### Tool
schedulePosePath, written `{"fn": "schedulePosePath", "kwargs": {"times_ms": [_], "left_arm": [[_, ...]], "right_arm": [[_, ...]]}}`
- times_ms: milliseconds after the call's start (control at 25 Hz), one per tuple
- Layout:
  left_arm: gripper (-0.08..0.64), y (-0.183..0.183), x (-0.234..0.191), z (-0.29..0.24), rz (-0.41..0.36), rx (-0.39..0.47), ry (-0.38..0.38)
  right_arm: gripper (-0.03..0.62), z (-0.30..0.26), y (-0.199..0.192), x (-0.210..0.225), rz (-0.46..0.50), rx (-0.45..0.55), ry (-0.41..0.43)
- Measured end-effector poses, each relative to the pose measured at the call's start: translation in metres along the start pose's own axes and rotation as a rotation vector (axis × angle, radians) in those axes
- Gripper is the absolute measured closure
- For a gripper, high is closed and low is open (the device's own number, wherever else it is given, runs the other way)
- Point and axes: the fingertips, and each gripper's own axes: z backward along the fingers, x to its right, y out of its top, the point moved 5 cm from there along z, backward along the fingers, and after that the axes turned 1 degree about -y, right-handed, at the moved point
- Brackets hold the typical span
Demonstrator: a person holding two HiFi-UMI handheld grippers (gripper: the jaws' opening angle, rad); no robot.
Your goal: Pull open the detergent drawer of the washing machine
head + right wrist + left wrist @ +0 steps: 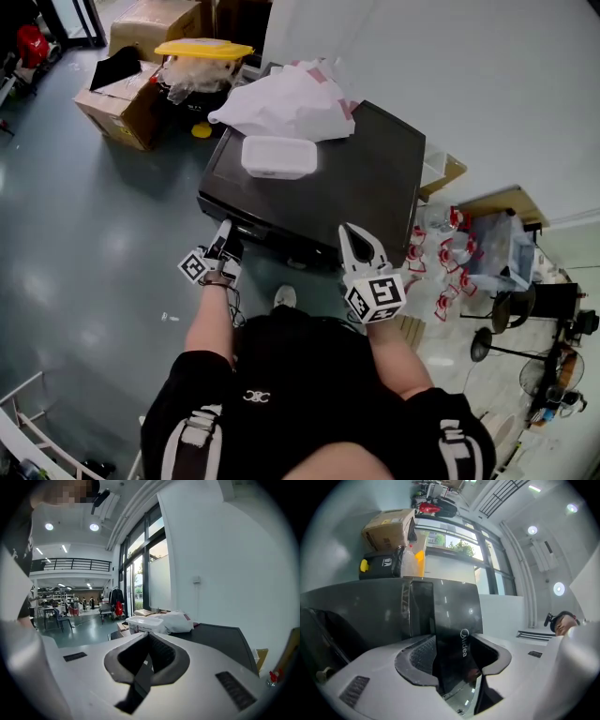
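Note:
The dark washing machine [366, 192] stands in front of me, seen from above in the head view. My left gripper [223, 242] is at its front left corner. In the left gripper view the glossy dark detergent drawer front [457, 616], printed "Midea", stands between the jaws, and my left gripper [454, 651] is shut on it. How far the drawer is out I cannot tell. My right gripper [361, 242] hovers at the machine's front right edge, apart from the drawer. In the right gripper view my right gripper [149, 641] is shut with nothing held.
A white lidded box [278, 156] and a white plastic bag [291, 103] lie on the machine's top. Cardboard boxes [127, 103] and a yellow-lidded bin [202, 56] stand behind to the left. Water bottles [441, 248] and fans [497, 337] crowd the floor on the right.

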Motion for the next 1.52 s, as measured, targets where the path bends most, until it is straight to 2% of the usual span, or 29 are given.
{"fn": "schedulePosePath", "kwargs": {"times_ms": [160,280,640,1240,1520], "left_arm": [[0.362,0.001,-0.003,-0.001,0.026,0.032,-0.038],[0.379,0.0,-0.003,0.004,0.041,0.019,-0.049],[0.38,-0.011,0.019,0.05,0.039,0.016,-0.031],[0.38,-0.021,0.065,0.134,0.088,-0.079,0.052],[0.382,-0.017,0.071,0.15,0.115,-0.121,0.053]], "right_arm": [[0.592,-0.002,-0.006,0.003,0.006,-0.005,0.019],[0.592,0.0,-0.009,0.005,0.008,-0.007,0.027],[0.592,-0.003,-0.008,0.001,-0.018,-0.001,0.067],[0.592,0.002,0.009,-0.096,-0.015,0.016,0.164],[0.591,0.01,0.016,-0.139,-0.015,0.029,0.138]]}}
